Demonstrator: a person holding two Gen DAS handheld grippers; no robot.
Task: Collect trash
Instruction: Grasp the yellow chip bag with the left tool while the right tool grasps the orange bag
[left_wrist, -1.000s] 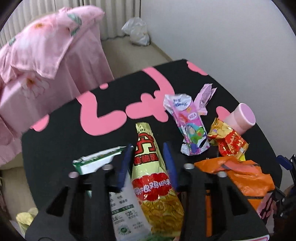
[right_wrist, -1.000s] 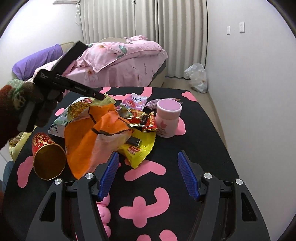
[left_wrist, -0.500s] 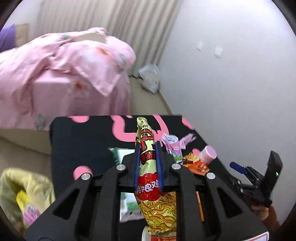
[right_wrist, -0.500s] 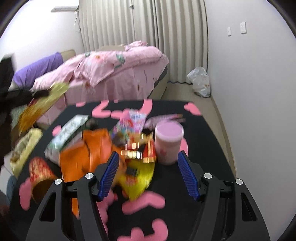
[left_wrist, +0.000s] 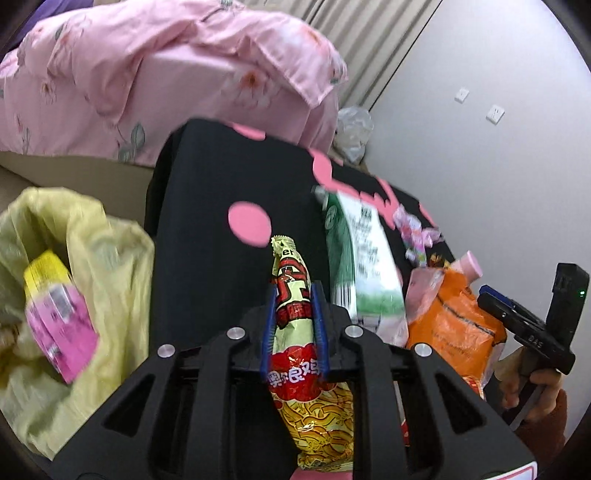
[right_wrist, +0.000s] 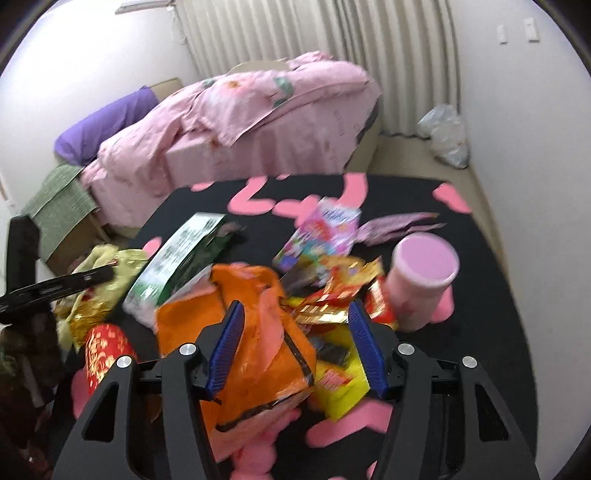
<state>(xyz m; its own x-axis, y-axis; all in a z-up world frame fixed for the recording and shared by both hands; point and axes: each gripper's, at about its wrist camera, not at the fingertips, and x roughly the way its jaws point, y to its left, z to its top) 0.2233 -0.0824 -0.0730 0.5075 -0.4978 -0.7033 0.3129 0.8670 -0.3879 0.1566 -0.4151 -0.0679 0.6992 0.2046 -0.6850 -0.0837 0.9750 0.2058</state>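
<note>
My left gripper (left_wrist: 294, 291) is shut on a long yellow-and-red snack wrapper (left_wrist: 291, 269), which sticks out past the fingertips; its jaws are opening slightly. It hangs over the table's left edge, beside an open yellow trash bag (left_wrist: 92, 258) that holds pink and yellow wrappers. My right gripper (right_wrist: 295, 308) is open, its jaws closing. A crumpled orange bag (right_wrist: 255, 332) lies between and below its fingers, untouched by the pads. Around the orange bag lie a green-and-white packet (right_wrist: 181, 251), red-gold wrappers (right_wrist: 332, 291) and a yellow wrapper (right_wrist: 340, 384).
The black table with pink shapes (right_wrist: 480, 332) also carries a pink cup (right_wrist: 424, 273), a colourful cartoon packet (right_wrist: 325, 229) and a red-gold tube (right_wrist: 107, 350) at the left edge. A pink bed (right_wrist: 258, 122) stands behind. A white plastic bag (right_wrist: 443, 136) sits by the wall.
My left gripper closed on the snack wrapper, lifted it off the table and swung left to the yellow bag. My right gripper moved forward over the orange bag and its fingers narrowed a little.
</note>
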